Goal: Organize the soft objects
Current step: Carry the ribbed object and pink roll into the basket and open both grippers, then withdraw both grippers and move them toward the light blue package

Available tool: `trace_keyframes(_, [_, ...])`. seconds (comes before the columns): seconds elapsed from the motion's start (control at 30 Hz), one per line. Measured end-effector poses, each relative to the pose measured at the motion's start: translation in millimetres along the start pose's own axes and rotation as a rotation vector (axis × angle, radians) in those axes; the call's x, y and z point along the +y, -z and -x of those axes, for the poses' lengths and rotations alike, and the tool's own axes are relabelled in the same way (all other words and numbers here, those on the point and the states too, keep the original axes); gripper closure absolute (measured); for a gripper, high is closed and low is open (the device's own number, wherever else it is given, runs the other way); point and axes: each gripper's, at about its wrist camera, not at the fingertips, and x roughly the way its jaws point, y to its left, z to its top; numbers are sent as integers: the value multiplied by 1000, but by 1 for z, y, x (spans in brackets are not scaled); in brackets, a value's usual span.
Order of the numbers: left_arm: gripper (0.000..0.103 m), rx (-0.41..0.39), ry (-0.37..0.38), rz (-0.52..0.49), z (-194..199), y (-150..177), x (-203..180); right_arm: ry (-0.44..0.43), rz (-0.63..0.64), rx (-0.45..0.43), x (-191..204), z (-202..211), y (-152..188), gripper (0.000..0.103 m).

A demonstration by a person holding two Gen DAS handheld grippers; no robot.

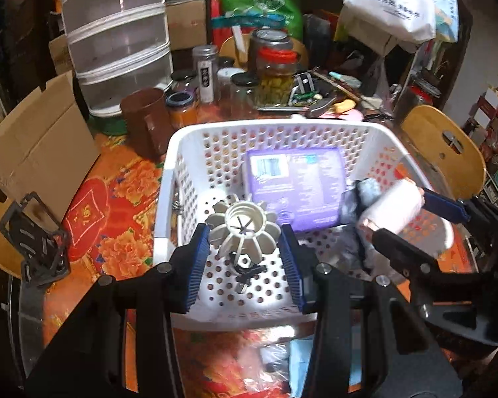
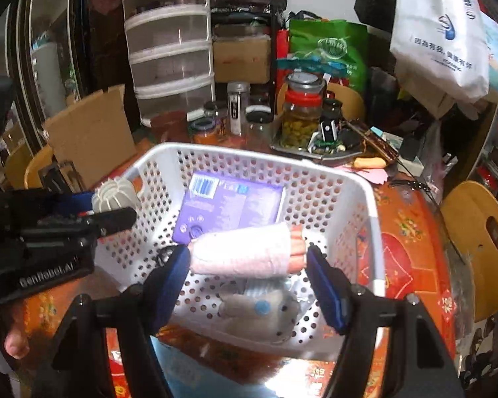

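Pink-white soft roll (image 2: 240,252), pinched endwise by right gripper (image 2: 247,257) above white perforated plastic basket (image 2: 368,199), may slip; left gripper (image 1: 244,232) pinches cream ribbed plastic cap (image 1: 244,230).

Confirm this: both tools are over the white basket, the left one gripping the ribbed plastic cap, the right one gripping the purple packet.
One thing is wrong. The right tool grips a pale pink roll, not the purple packet, which lies loose in the white basket; the right wrist view shows this. The left tool does grip the ribbed plastic cap.
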Motion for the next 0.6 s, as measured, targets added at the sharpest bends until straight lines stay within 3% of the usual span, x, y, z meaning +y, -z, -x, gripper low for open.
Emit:
trace_keyframes(0.3, [61, 1, 4, 15, -17, 5, 15, 13, 41, 14, 12, -26, 8, 32])
trace_keyframes(0.37, [47, -6, 7, 21, -13, 6, 16, 13, 44, 7, 13, -27, 8, 26])
trace_keyframes(0.4, [34, -20, 5, 20, -10, 7, 16, 16, 47, 3, 13, -25, 8, 23])
trace_keyframes(0.43, [22, -41, -3, 17, -6, 8, 16, 16, 48, -1, 13, -24, 8, 12])
trace_keyframes(0.47, [17, -58, -8, 17, -2, 9, 16, 19, 48, -9, 12, -20, 8, 1])
trace_keyframes(0.5, [11, -76, -10, 18, 2, 10, 17, 25, 45, -20, 10, -16, 8, 0])
trace_keyframes(0.6, [9, -100, -53, 4, 17, 16, 16, 25, 25, -56, 2, 2, 8, 0])
